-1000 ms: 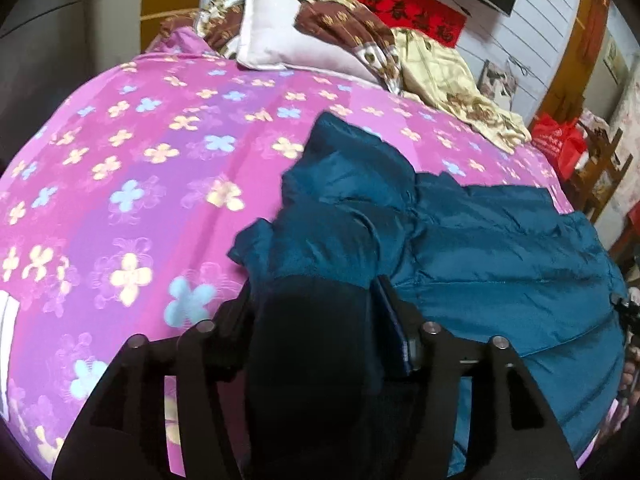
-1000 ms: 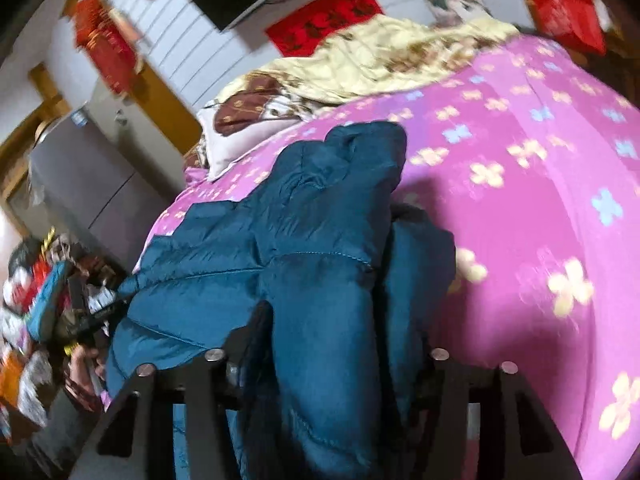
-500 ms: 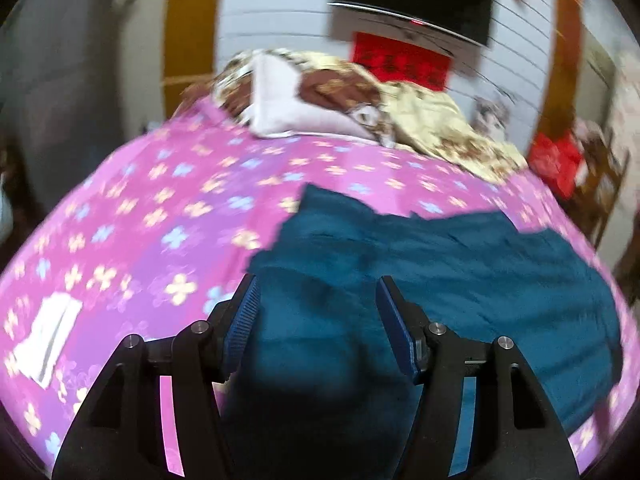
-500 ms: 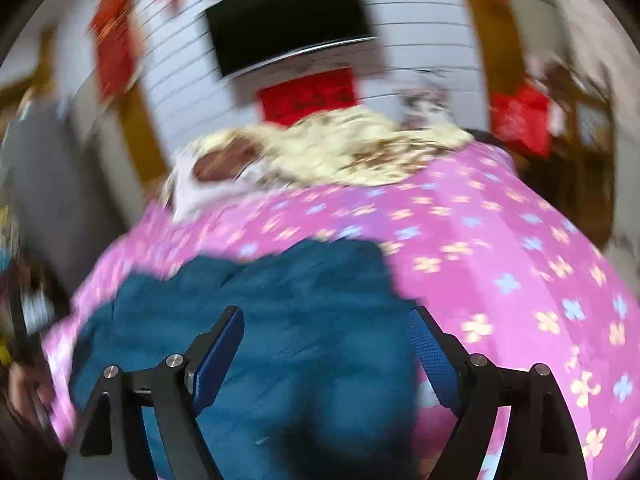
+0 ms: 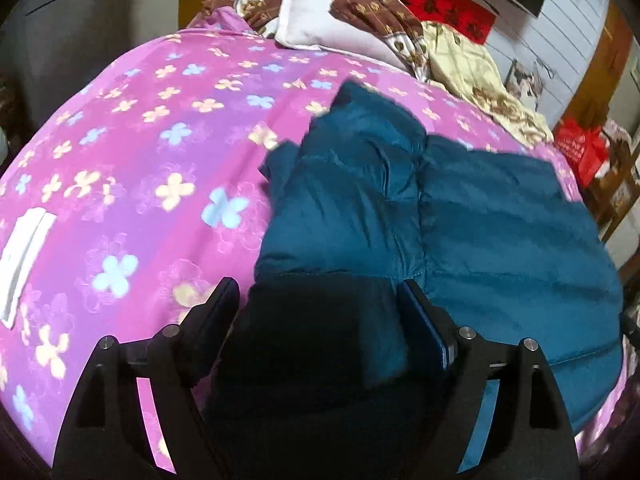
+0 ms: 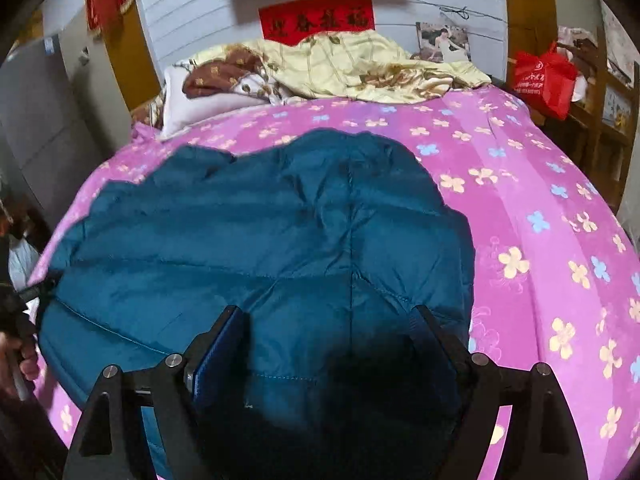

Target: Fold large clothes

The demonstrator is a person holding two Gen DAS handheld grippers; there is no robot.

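Observation:
A teal quilted jacket point(image 5: 480, 220) lies spread on the pink flowered bed sheet point(image 5: 140, 140), one part folded over its left side. My left gripper point(image 5: 320, 292) hovers at the jacket's near edge with its jaws opening. Dark fabric lies between the fingers, and the pads stand clear of it. In the right wrist view the jacket point(image 6: 260, 220) fills the middle of the sheet point(image 6: 540, 200). My right gripper point(image 6: 328, 316) is open wide above the jacket's near part, with cloth lying flat between its fingers, not pinched.
A white pillow point(image 5: 320, 20) and a yellow quilt point(image 6: 360, 64) are piled at the head of the bed. A red bag point(image 6: 544, 80) sits on furniture at the right. A white flat object point(image 5: 24, 252) lies on the sheet. A hand point(image 6: 20, 356) shows at the left edge.
Both grippers were shut on bunched jacket cloth; both have let go and spread their jaws. The lifted folds now lie flat on the jacket, and both cameras have drawn back.

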